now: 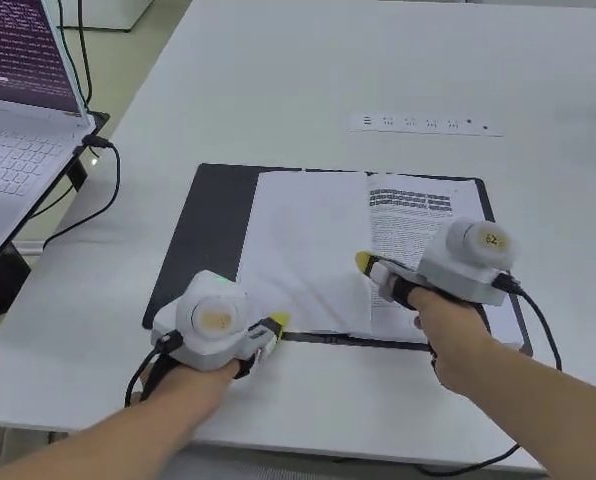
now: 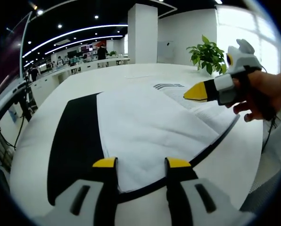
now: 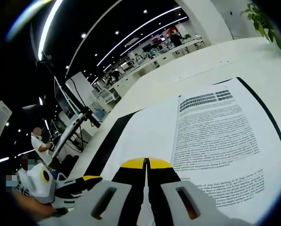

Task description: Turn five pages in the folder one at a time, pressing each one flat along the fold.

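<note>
In the head view, the open folder [image 1: 203, 240] lies on the white table [image 1: 308, 80] at the centre. A blank page [image 1: 303, 250] is laid over to the left and a printed page [image 1: 423, 225] is on the right. The left gripper [image 1: 275, 323] sits at seven o'clock, by the folder's near edge. The right gripper [image 1: 363, 263] comes in from four o'clock, its yellow tip on the fold [image 1: 367, 205]. A laptop [image 1: 18, 130] stands at ten o'clock and a power strip [image 1: 423, 124] at one o'clock.

In the left gripper view, our own jaws rise at six o'clock and stand apart, holding nothing, with the near edge of the blank page just ahead of them. The right gripper reaches in at two o'clock, and a plant [image 2: 209, 54] stands behind it.

In the right gripper view, the jaws at six o'clock are pressed together with nothing seen between them. They point along the line where the blank and printed pages meet. The left gripper shows at eight o'clock.

We judge the step in hand to be the pressing. To do it well, we keep the closed tip low and run it the whole length of the fold with light, even pressure. The left claw can steady the page's near edge so the paper neither creeps nor creases.
</note>
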`<state>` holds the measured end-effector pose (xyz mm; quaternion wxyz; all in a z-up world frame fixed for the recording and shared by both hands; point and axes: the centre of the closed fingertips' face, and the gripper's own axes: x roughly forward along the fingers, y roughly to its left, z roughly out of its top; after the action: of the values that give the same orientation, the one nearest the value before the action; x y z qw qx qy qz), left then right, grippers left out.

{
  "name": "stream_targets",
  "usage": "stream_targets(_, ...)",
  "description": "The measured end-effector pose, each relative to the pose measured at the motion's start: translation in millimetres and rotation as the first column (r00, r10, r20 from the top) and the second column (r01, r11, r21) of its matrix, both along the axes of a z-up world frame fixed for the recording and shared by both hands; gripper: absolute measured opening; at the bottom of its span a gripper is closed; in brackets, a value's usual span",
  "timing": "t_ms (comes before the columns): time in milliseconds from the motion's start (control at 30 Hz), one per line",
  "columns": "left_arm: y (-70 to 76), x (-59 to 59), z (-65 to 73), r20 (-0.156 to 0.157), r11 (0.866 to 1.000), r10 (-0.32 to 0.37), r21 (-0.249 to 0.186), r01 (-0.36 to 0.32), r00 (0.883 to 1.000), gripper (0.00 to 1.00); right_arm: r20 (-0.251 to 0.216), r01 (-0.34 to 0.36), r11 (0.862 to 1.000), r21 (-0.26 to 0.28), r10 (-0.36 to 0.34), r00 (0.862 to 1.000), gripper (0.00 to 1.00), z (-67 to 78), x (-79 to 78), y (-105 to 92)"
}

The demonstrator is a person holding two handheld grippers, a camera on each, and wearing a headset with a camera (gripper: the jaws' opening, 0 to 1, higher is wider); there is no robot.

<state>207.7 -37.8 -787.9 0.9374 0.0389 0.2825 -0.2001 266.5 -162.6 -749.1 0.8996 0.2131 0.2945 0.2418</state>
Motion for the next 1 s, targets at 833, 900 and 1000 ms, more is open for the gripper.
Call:
stream_targets(833,1.8,0.6,-3.3,0.033,0.999,0.032,-0.020,-0.031,0.999,0.38,0.093,-0.058,0.993,-0.103,0.067,0.993,0.00,-24.2,46.5,-1.8)
stream_targets(900,1.6,0.6,-3.5,0.035,0.999,0.033,-0.022,-0.032,0.999,0.38,0.105,-0.057,0.993,-0.107,0.068,0.992,0.00,-23.8,50.4,-1.4)
stream_targets(1000,1.4,0.7,-4.0,0.037,0.999,0.033,-0.023,-0.032,0.999,0.38,0.122,-0.054,0.992,-0.118,0.068,0.990,0.00,-20.9,55.0,0.0)
